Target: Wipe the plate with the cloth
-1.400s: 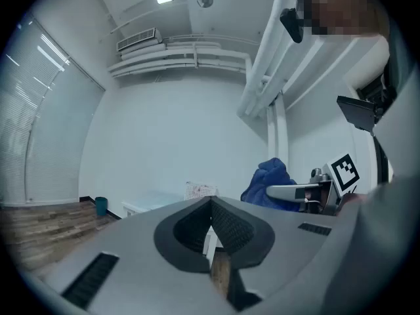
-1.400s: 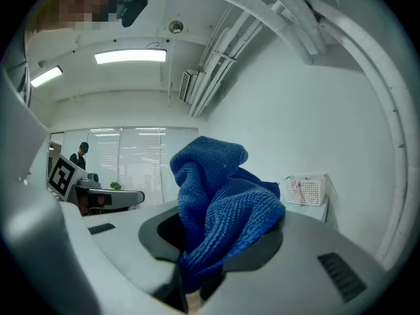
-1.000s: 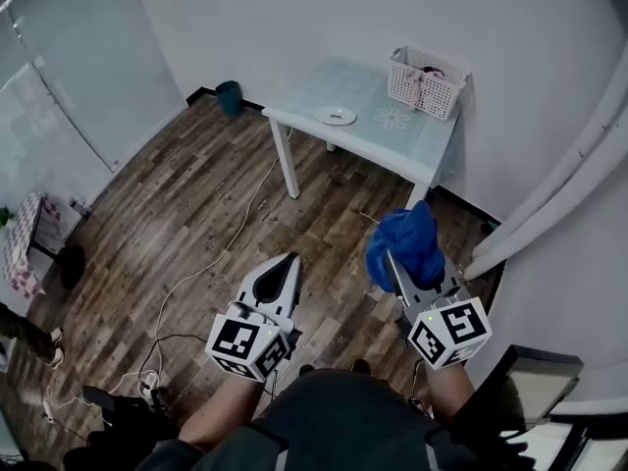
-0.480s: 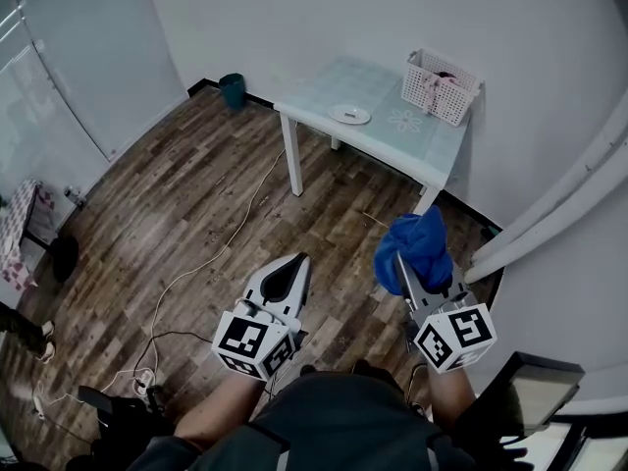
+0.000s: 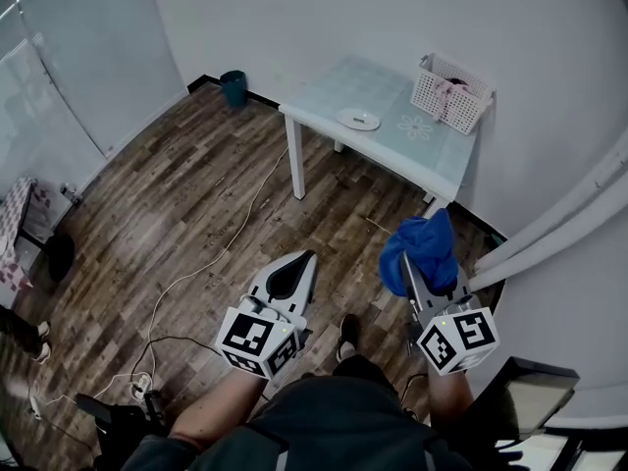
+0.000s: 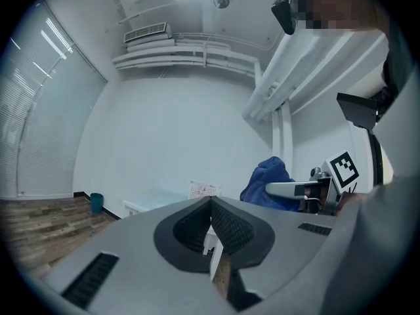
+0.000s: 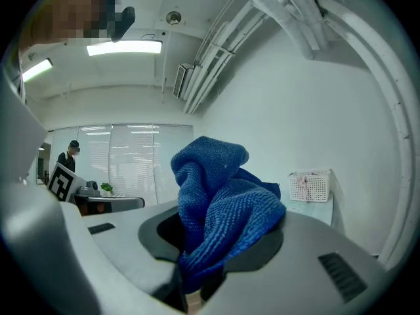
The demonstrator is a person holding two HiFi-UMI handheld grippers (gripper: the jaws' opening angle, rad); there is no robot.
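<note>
blue cloth bunched between the jaws of the right gripper, which are clamped on it — its folds stand up past the tips. left gripper: jaws pressed together, nothing between them. white plate lies on the pale table, near a white basket — well apart from both grippers, which hang over the wood floor.

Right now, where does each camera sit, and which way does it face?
Head view: on the person's head, facing steeply down at the floor and table; left tool, right tool and forearms show.
Left gripper view: on the left tool, facing along its shut jaws toward the table; right tool with blue cloth shows.
Right gripper view: on the right tool, along jaws shut on the blue cloth; left tool shows.
Both gripper views share the basket.
</note>
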